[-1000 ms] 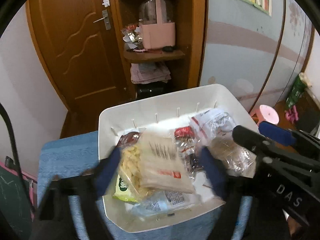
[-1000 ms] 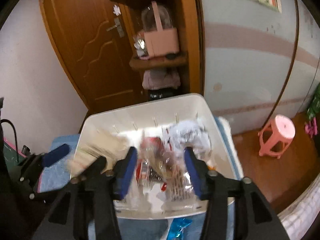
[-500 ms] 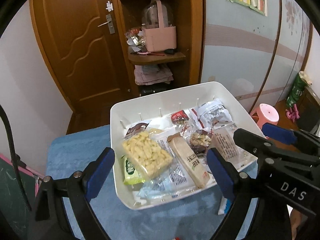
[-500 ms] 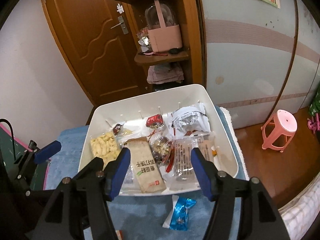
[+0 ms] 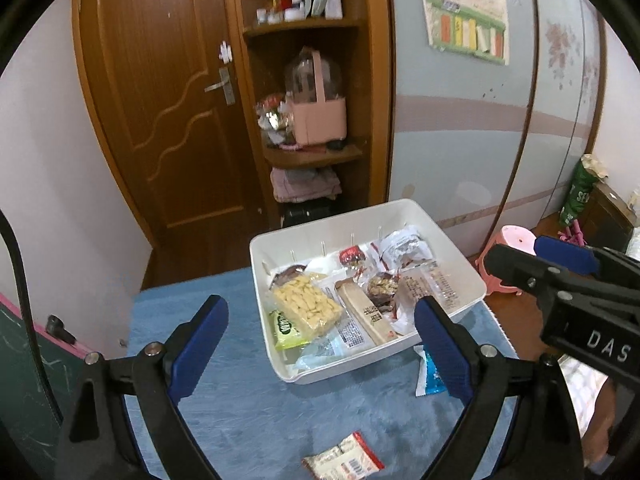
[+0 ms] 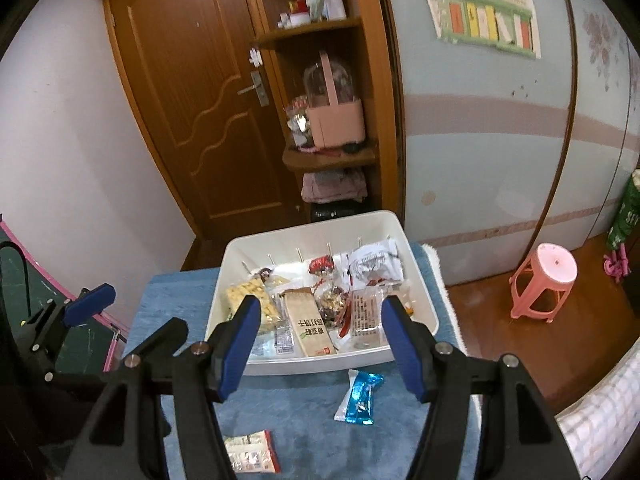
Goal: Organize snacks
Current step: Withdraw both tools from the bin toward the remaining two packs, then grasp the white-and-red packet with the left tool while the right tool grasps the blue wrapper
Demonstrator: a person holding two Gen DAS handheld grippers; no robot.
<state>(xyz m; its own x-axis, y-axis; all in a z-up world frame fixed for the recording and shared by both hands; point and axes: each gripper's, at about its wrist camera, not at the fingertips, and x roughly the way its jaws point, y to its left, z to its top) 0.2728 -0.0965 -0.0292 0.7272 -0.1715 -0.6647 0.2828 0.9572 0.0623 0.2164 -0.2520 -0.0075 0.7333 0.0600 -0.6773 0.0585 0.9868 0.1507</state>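
In white bin (image 6: 420, 292), bar (image 6: 310, 326) lengthwise

Red-and-white packet (image 5: 343, 459) cut by lower frame edge, blue wrapper (image 5: 430, 374) partly behind left claw finger, bottom packets in white bin (image 5: 448, 232) buried, labels perhaps illegible.
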